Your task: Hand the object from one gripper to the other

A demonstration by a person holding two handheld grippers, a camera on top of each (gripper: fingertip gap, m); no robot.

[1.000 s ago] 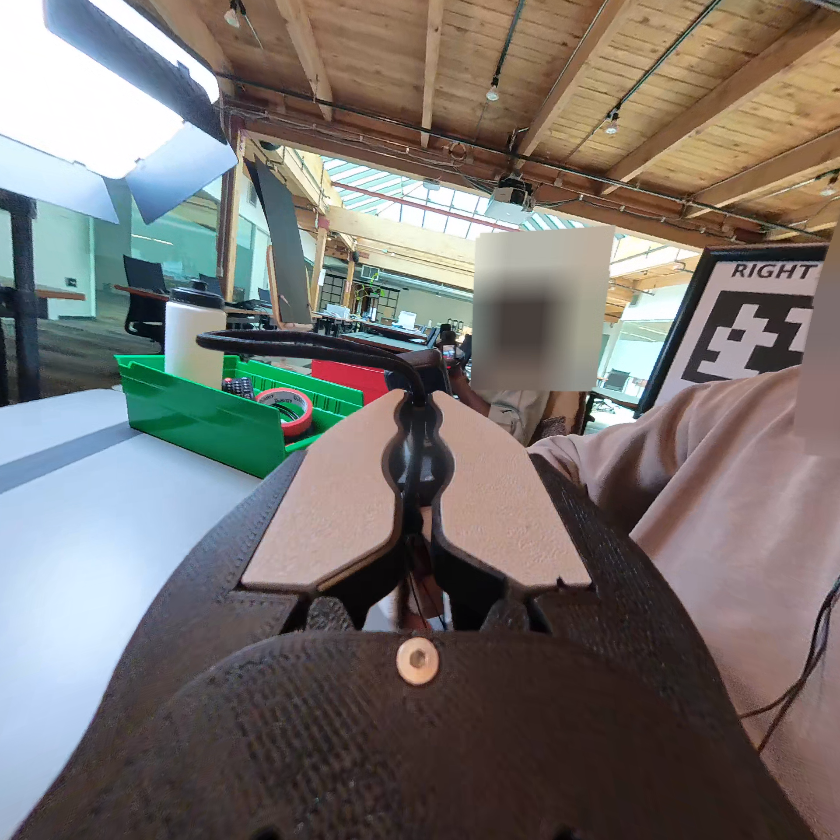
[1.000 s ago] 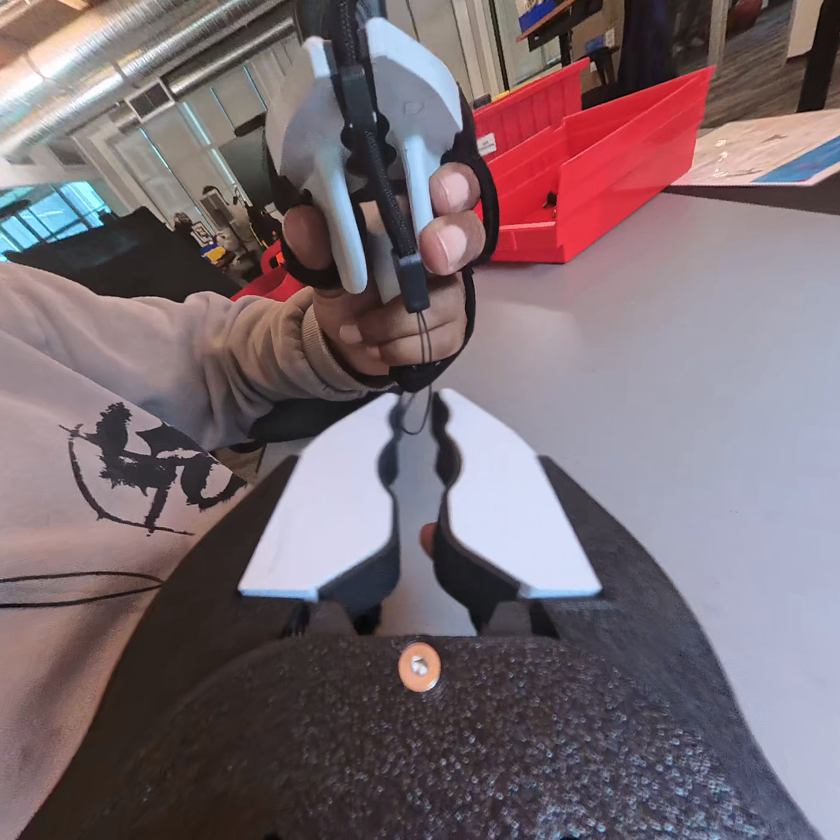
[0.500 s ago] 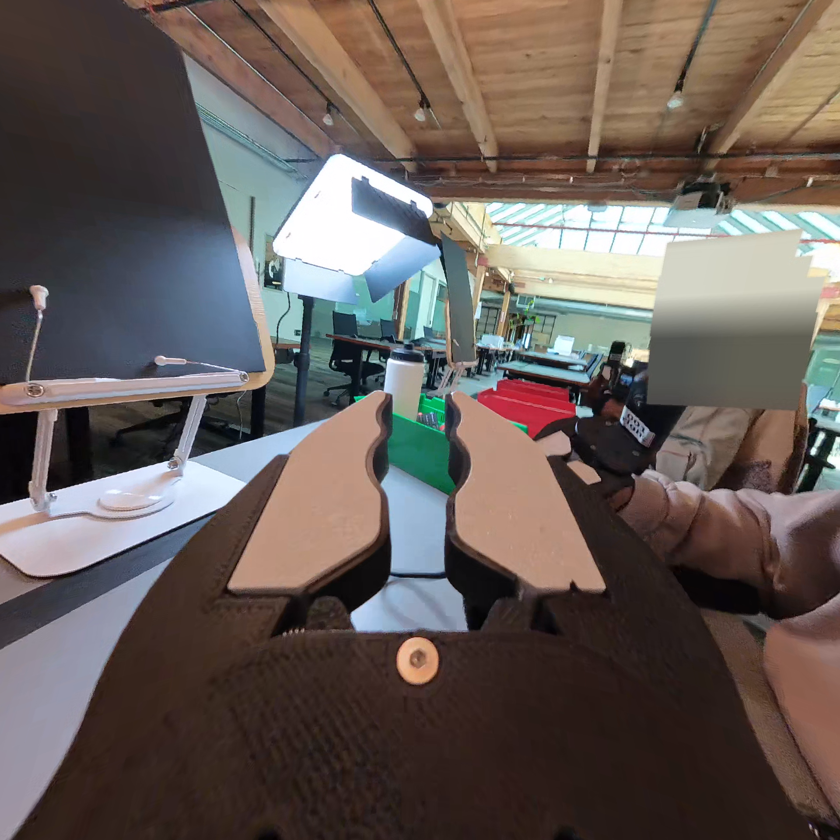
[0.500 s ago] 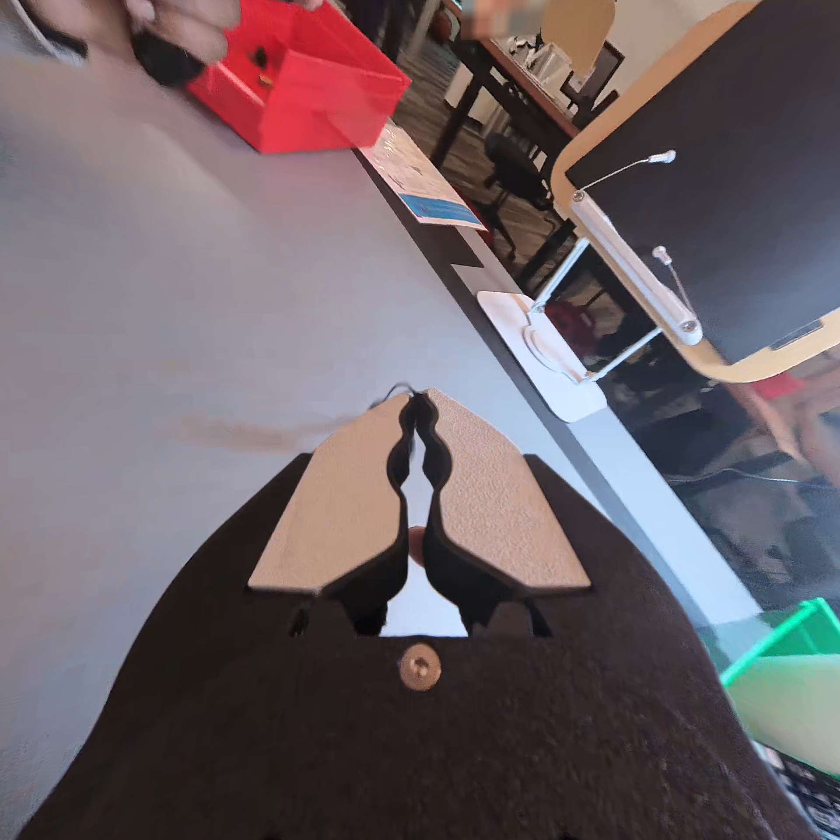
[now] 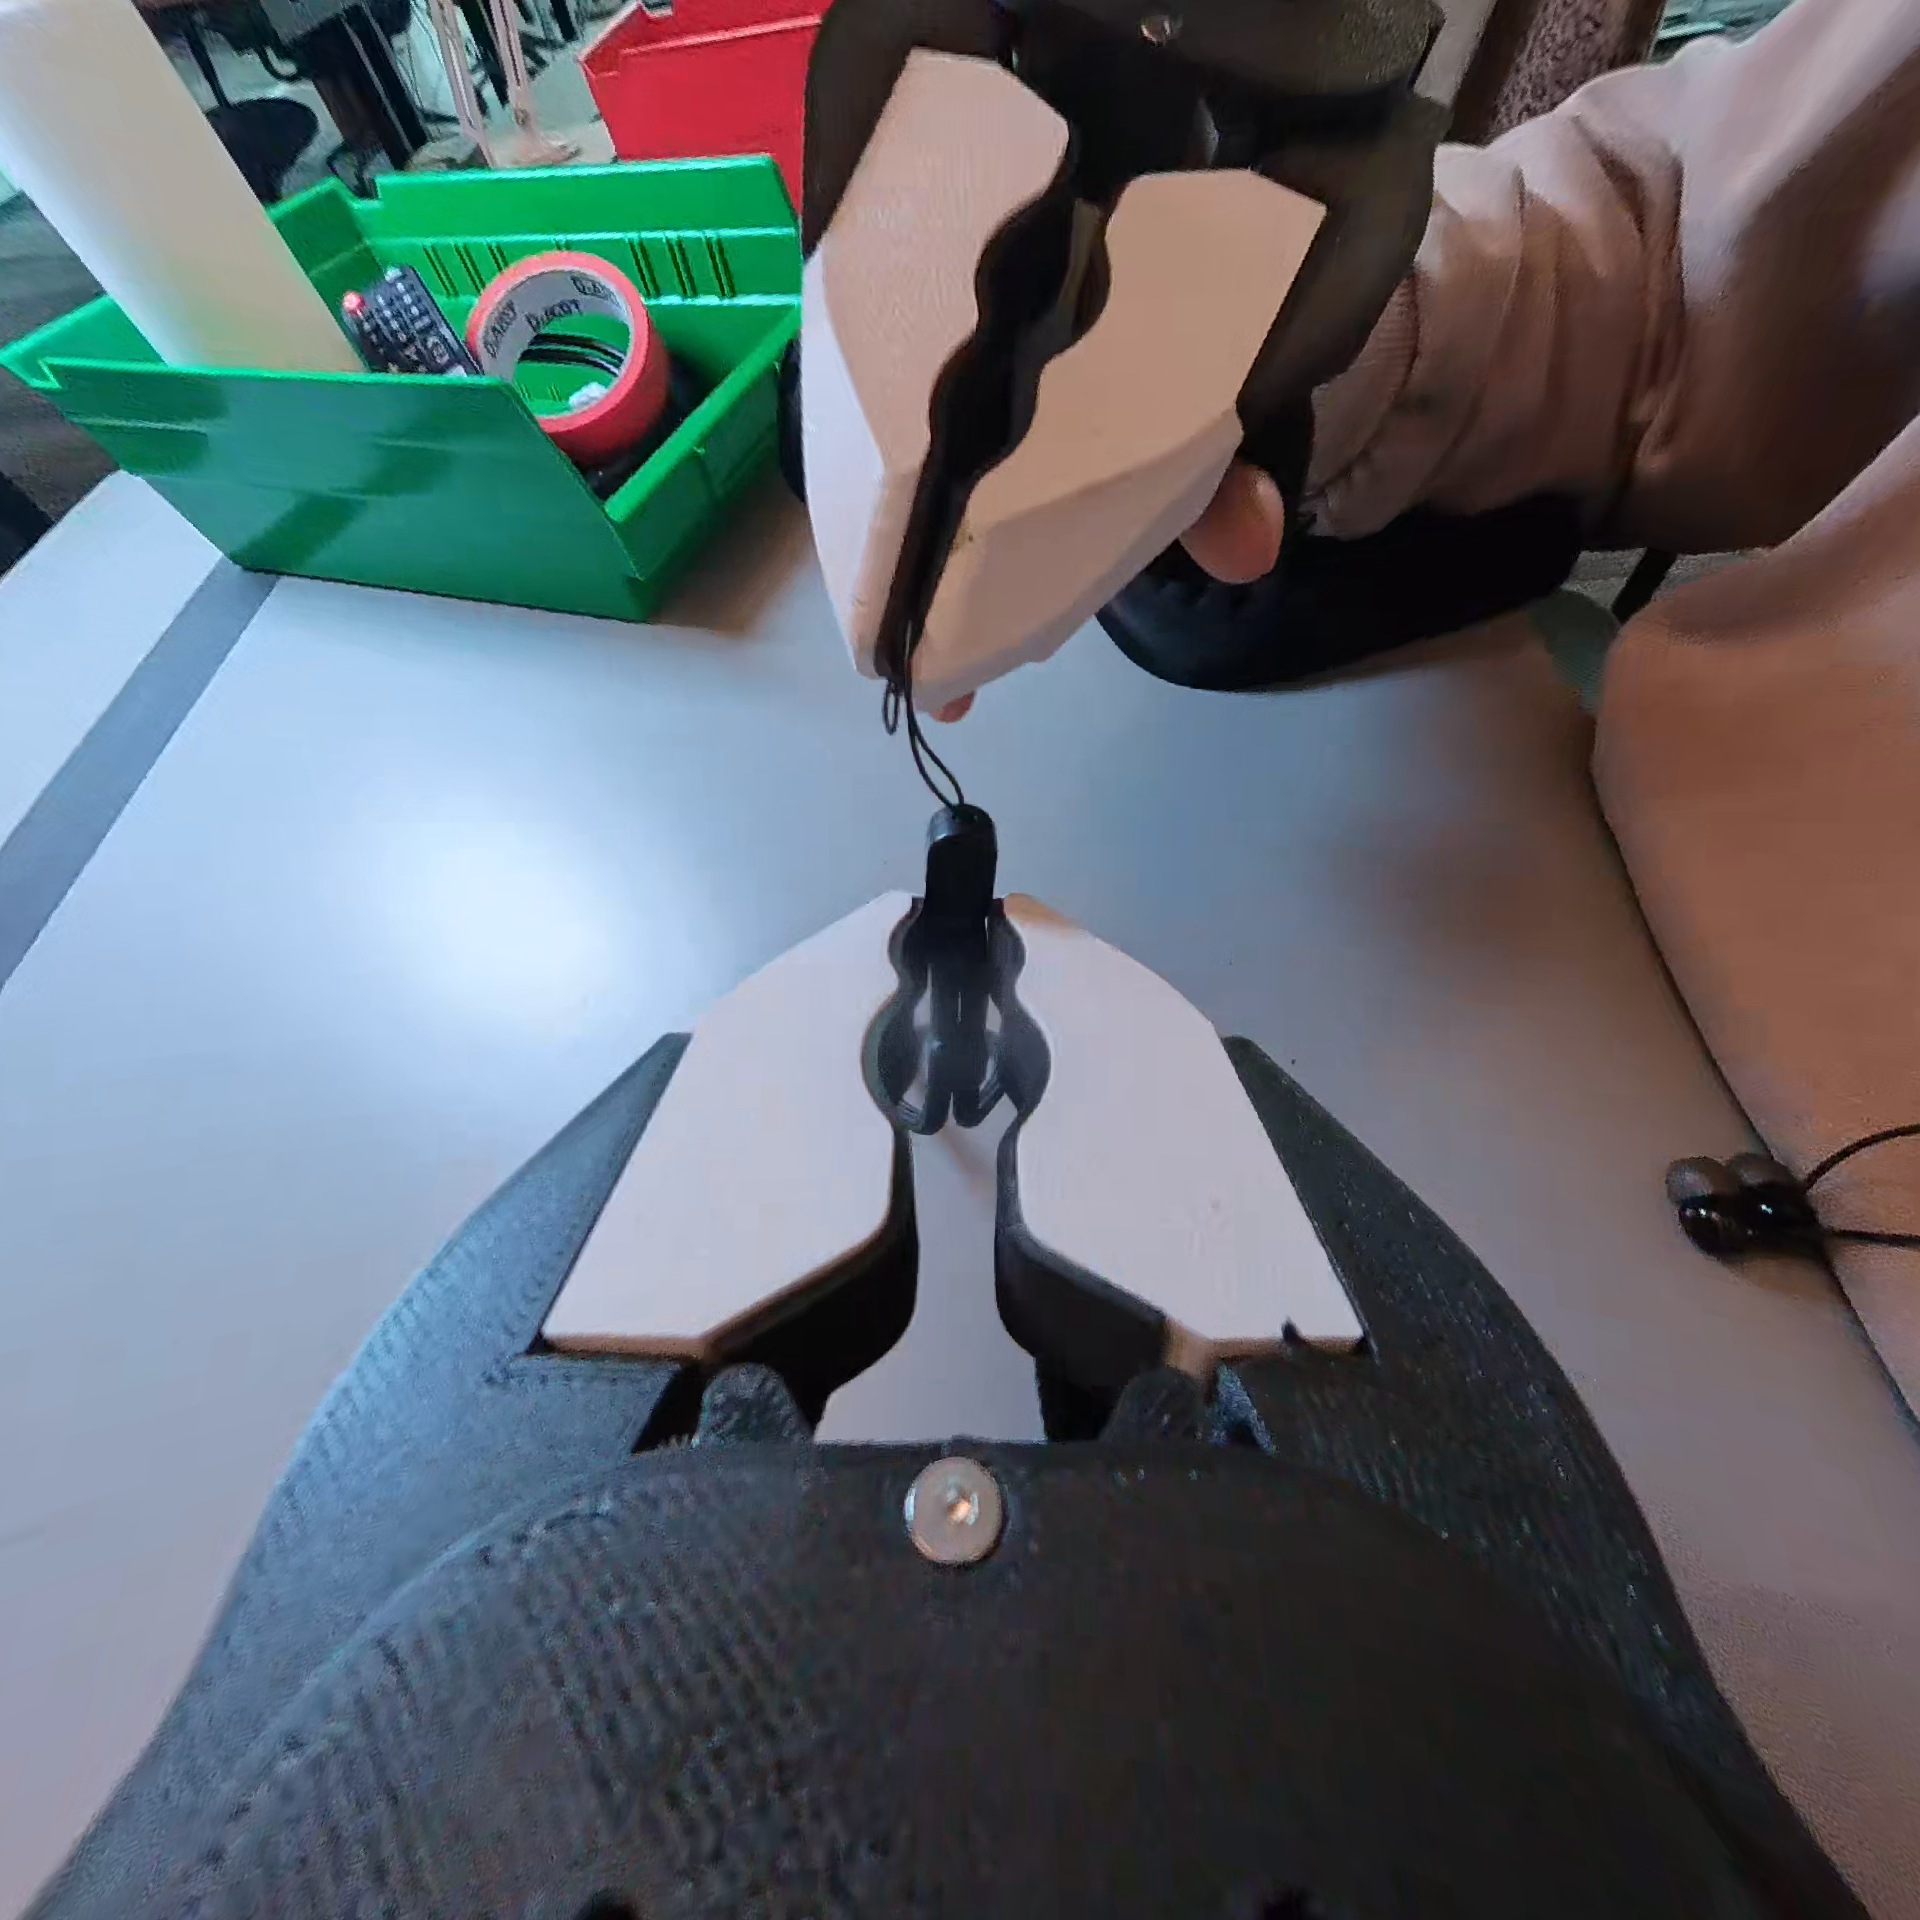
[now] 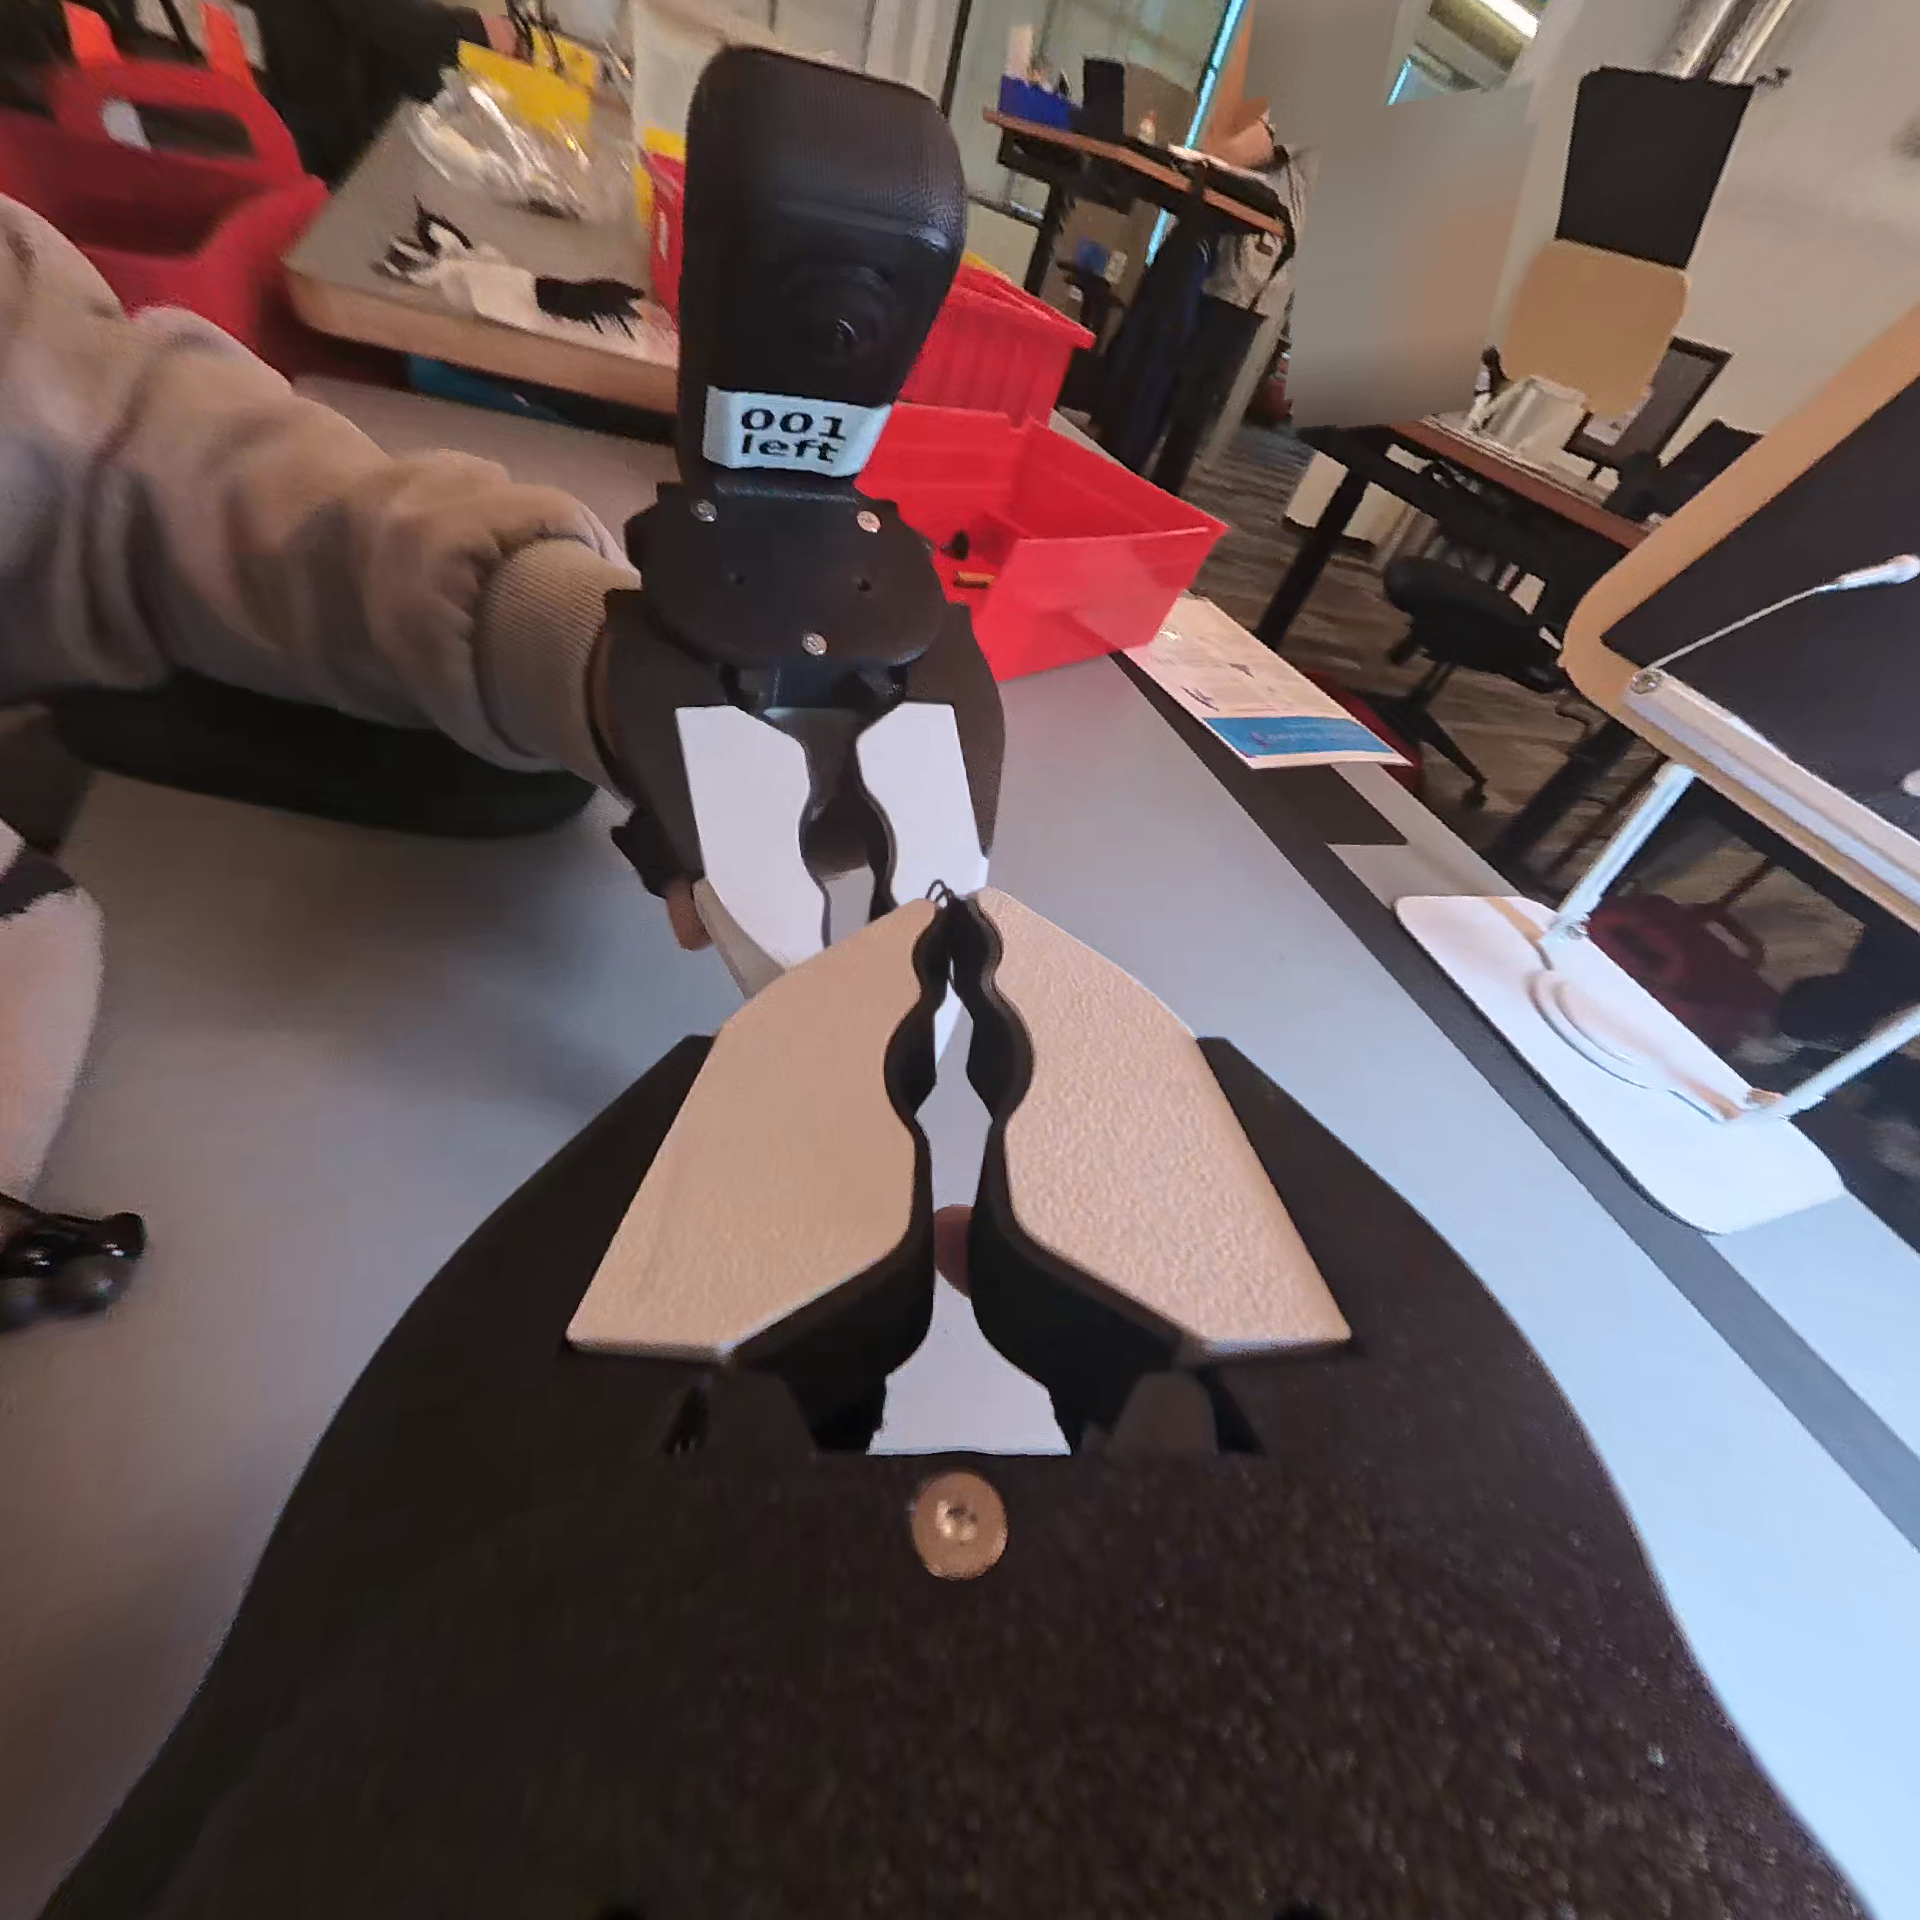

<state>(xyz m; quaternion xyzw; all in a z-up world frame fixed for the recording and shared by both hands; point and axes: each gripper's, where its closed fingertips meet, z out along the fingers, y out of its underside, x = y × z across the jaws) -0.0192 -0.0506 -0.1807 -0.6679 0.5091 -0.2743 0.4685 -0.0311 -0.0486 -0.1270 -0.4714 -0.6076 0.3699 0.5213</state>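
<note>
Black lanyard [image 5: 940, 821] is now spanning both tools: left gripper [image 5: 957, 914] is clamping its toggle again, right gripper [image 5: 896, 665] pinching its cord; handover underway.

My right gripper [image 6: 956, 914] pinches a thin black cord [image 6: 943, 896] at its tips. The left gripper [image 6: 831, 831] faces it, fingers nearly touching mine, above the grey table [image 6: 1195, 883]. A red bin [image 6: 1049, 561] sits behind.

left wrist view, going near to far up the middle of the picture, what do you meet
left gripper → black strap end pinched in its jaws → thin black cord → right gripper → red bin at the back
</note>
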